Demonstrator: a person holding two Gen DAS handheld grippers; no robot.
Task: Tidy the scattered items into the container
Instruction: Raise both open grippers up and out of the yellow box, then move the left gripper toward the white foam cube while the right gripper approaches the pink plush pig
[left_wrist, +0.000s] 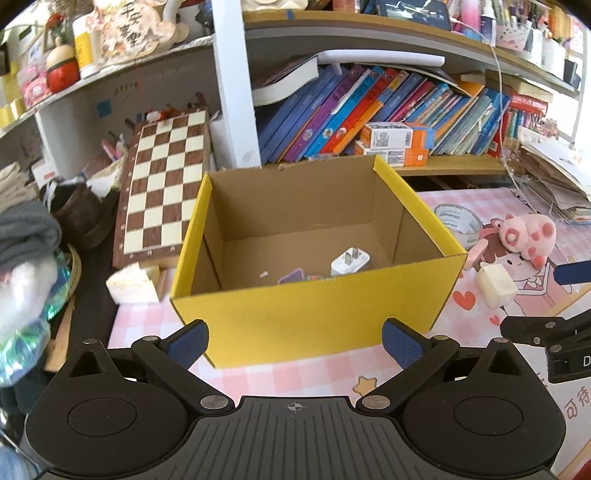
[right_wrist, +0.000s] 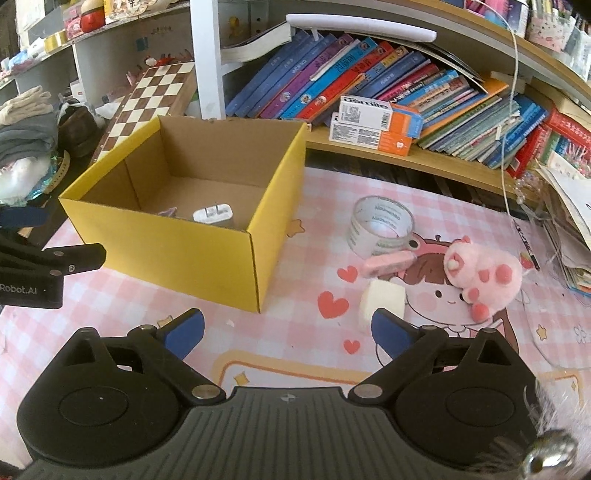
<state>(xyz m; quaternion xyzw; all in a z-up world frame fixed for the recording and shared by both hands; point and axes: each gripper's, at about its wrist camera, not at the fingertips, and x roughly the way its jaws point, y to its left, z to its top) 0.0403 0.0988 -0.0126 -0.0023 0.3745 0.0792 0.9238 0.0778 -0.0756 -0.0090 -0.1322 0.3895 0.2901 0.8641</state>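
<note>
A yellow cardboard box (left_wrist: 314, 317) (right_wrist: 177, 254) stands open on the pink checked mat. Inside lie a white charger plug (left_wrist: 349, 261) (right_wrist: 213, 217) and a small purple item (left_wrist: 291, 276). Right of the box lie a clear tape roll (right_wrist: 380, 225) (left_wrist: 458, 221), a pink eraser (right_wrist: 386, 263), a cream sponge block (right_wrist: 380, 301) (left_wrist: 495, 286) and a pink plush toy (right_wrist: 484, 273) (left_wrist: 526, 232). My left gripper (left_wrist: 295, 341) is open, just in front of the box's near wall. My right gripper (right_wrist: 288, 330) is open and empty over the mat, its right finger beside the sponge block.
A chessboard (left_wrist: 162, 184) leans at the box's left. Shelves of books (right_wrist: 369, 77) and orange-white cartons (right_wrist: 376, 125) stand behind. Folded clothes (left_wrist: 26, 229) pile at far left, and stacked papers (right_wrist: 569, 206) at far right. A white tissue pack (left_wrist: 133, 282) lies left of the box.
</note>
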